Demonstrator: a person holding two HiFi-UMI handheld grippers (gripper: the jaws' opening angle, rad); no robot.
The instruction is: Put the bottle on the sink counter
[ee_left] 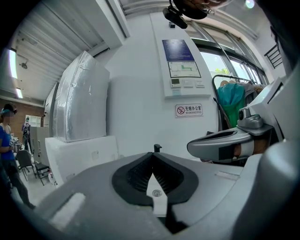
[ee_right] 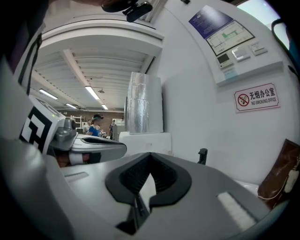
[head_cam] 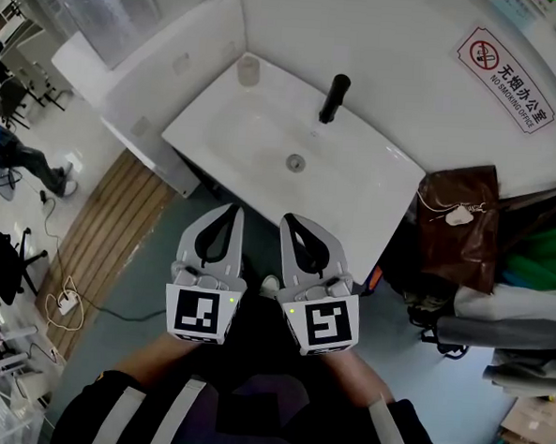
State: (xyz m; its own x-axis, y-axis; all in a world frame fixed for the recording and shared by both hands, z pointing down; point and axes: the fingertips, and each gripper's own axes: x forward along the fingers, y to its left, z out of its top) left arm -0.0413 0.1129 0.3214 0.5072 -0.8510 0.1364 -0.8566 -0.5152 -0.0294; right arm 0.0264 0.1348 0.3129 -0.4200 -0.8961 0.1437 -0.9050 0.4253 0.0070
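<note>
Seen from the head view, the left gripper (head_cam: 233,210) and the right gripper (head_cam: 288,219) are hovering side by side near the front edge of the white sink counter (head_cam: 361,170). Each has its jaws pressed together with nothing between them. A small translucent bottle (head_cam: 248,70) is standing upright on the counter's far left corner, well apart from both grippers and left of the black faucet (head_cam: 333,98).

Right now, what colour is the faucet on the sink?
The faucet is black; the head view shows it best.
</note>
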